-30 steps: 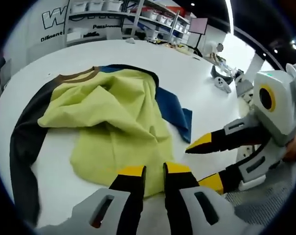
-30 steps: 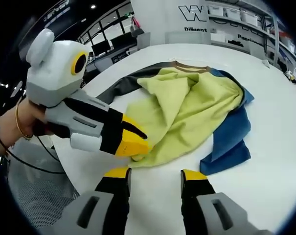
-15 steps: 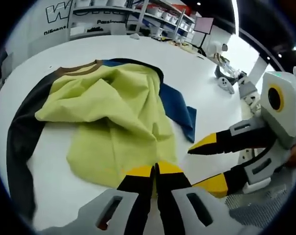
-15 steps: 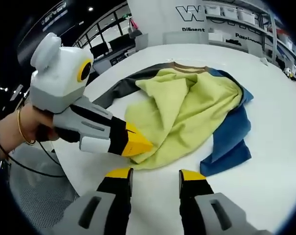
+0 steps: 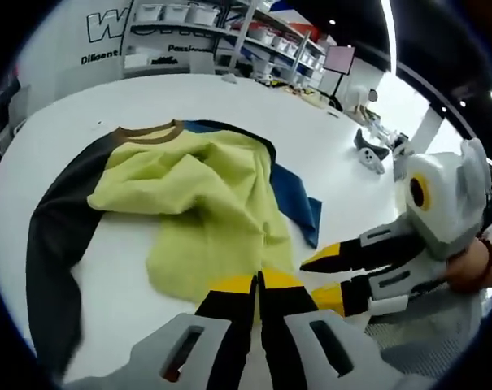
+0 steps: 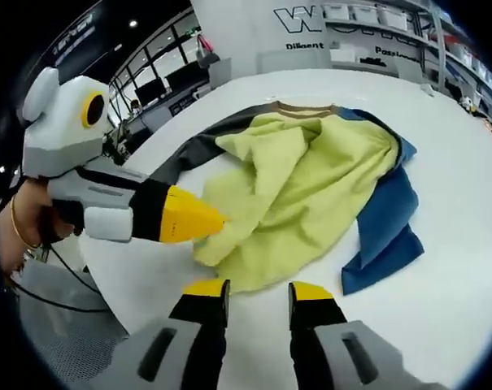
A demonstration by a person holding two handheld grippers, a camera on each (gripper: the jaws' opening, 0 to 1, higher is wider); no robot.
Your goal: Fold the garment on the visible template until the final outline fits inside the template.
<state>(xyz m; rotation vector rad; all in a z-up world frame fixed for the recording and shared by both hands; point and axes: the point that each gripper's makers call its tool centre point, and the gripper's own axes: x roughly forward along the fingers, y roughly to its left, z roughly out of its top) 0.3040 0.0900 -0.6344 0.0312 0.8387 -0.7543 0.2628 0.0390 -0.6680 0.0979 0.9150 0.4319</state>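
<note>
Since the earlier frame, the left gripper (image 5: 258, 284) has closed its fingers on the near hem of the garment (image 5: 205, 211) and lifted that edge slightly off the white surface (image 5: 327, 154). The garment lies crumpled near the surface's edge: yellow-green body on top, a dark sleeve (image 5: 54, 244) on one side, a blue sleeve (image 5: 298, 203) on the other, a brown collar (image 5: 144, 134) at the far end. The right gripper (image 6: 258, 291) hovers just beside the same hem, its fingers a narrow gap apart, holding nothing. A person's hand (image 6: 30, 219) grips the left gripper's body.
</note>
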